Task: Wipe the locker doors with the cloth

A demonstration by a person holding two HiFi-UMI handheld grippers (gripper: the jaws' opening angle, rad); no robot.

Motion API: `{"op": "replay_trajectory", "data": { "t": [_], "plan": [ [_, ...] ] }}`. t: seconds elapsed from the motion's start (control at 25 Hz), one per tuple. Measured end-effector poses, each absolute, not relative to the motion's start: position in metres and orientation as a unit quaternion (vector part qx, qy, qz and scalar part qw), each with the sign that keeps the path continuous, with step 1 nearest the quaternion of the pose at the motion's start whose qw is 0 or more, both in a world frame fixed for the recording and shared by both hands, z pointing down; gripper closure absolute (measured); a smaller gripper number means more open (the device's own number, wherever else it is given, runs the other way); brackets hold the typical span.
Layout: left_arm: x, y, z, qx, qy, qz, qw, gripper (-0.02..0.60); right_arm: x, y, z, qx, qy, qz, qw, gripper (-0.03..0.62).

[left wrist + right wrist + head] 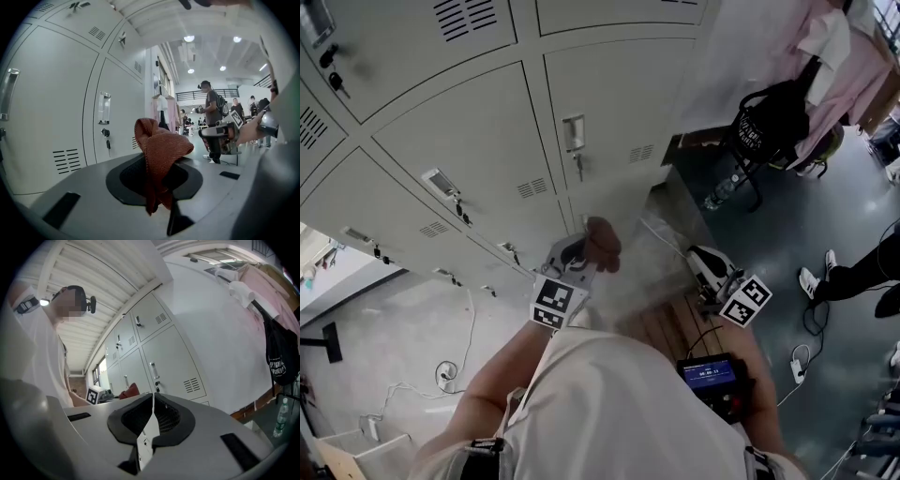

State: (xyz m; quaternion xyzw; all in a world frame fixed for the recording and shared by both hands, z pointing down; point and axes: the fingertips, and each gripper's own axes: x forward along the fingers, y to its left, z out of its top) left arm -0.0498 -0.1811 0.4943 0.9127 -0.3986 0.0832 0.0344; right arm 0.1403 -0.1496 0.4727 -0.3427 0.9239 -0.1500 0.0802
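Observation:
A rust-red cloth (603, 242) is bunched in my left gripper (584, 256), whose jaws are shut on it a short way in front of the grey locker doors (478, 141). In the left gripper view the cloth (160, 147) stands up out of the left gripper (161, 185), with a locker door (51, 108) to its left. My right gripper (705, 265) hangs to the right, away from the lockers. Seen from its own camera, the right gripper (153, 398) is shut with nothing in it, facing the locker doors (171, 359).
A black bag (772, 117) hangs on a rack under pink garments (836, 52) at the right. A bottle (720, 192) stands below it. A wooden pallet (673, 323) lies by the lockers' end. Cables (450, 370) trail on the floor. A bystander's shoes (811, 281) are at the far right.

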Motion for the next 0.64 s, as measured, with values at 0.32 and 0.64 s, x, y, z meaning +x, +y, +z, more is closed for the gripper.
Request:
{"op": "replay_trajectory", "data": {
  "t": [0.32, 0.64],
  "plan": [
    [-0.046, -0.170, 0.497, 0.916, -0.387, 0.097, 0.037, 0.505, 0.135, -0.139, 0.485, -0.345, 0.920, -0.158, 0.098, 0.571],
    [-0.062, -0.172, 0.508, 0.913, -0.392, 0.104, 0.051, 0.505, 0.127, -0.139, 0.485, -0.346, 0.919, -0.163, 0.093, 0.571]
  ]
}}
